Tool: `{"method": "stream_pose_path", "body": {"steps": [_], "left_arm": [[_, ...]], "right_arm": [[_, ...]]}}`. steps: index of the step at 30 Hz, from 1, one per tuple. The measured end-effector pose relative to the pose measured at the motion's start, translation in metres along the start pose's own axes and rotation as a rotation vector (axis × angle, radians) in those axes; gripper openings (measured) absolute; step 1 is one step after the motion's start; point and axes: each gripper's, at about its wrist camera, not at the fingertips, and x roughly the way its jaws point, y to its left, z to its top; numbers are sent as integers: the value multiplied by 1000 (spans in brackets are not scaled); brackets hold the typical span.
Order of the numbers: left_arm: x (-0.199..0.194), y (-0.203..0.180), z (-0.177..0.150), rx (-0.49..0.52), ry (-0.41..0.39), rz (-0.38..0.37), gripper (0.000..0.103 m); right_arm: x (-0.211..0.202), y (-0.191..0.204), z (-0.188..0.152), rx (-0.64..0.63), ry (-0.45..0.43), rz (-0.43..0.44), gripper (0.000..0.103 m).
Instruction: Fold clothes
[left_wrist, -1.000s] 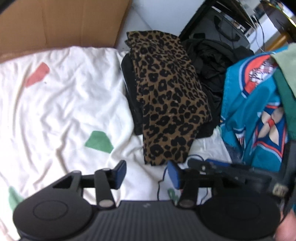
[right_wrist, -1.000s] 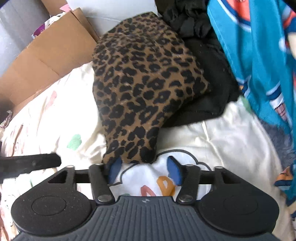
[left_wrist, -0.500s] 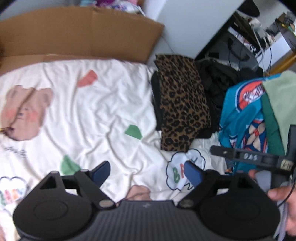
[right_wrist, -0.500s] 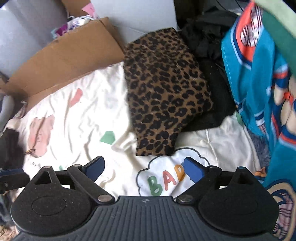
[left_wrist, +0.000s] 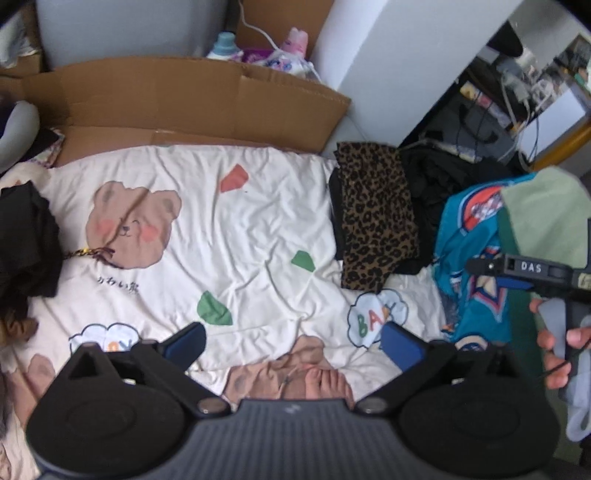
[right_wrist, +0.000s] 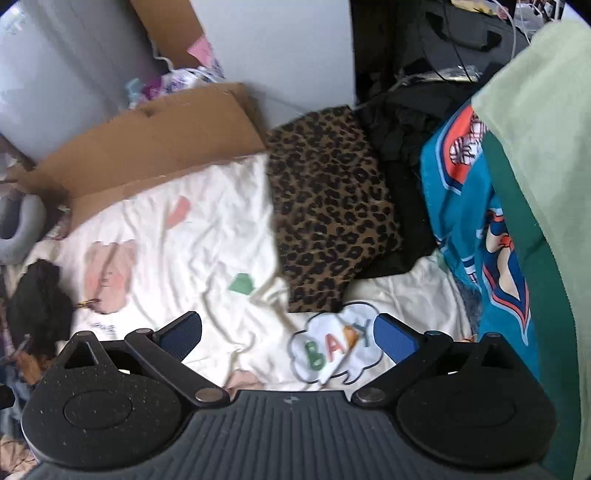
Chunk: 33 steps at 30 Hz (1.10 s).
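A folded leopard-print garment (left_wrist: 373, 221) (right_wrist: 328, 214) lies on black clothes (left_wrist: 432, 184) at the right of a white bear-print sheet (left_wrist: 240, 229) (right_wrist: 192, 258). My left gripper (left_wrist: 293, 341) hovers high over the sheet. Its jaws are opening wide and nothing is between them. My right gripper (right_wrist: 290, 334) hangs above the "BABY" cloud print, its jaws also opening on nothing. It shows in the left wrist view as a black bar (left_wrist: 517, 269) held by a hand (left_wrist: 554, 343). A teal printed garment (left_wrist: 469, 258) (right_wrist: 461, 221) and a green one (left_wrist: 543, 214) (right_wrist: 535, 147) pile up at the right.
A flattened cardboard box (left_wrist: 184, 103) (right_wrist: 147, 147) lines the far edge of the sheet. Another black garment (left_wrist: 26, 240) (right_wrist: 37, 299) lies at the left. A person's bare foot (left_wrist: 325, 380) rests on the sheet below the left gripper. Desk clutter and cables fill the far right.
Both grippers have risen well away from the leopard garment and their jaws have spread wide. The garment stays folded on the black pile. Much more of the sheet shows.
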Motion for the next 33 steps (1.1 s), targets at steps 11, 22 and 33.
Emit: {"method": "stream_pose_path", "body": {"steps": [11, 22, 33], "left_arm": [[-86, 60, -26, -134, -68, 119, 103], [-150, 92, -70, -199, -123, 209, 103], [-191, 106, -132, -260, -203, 235, 103]], "right_arm": [[-66, 44, -5, -47, -12, 82, 102], [-121, 79, -20, -91, -46, 128, 102], [-154, 106, -48, -149, -69, 155, 102]]}}
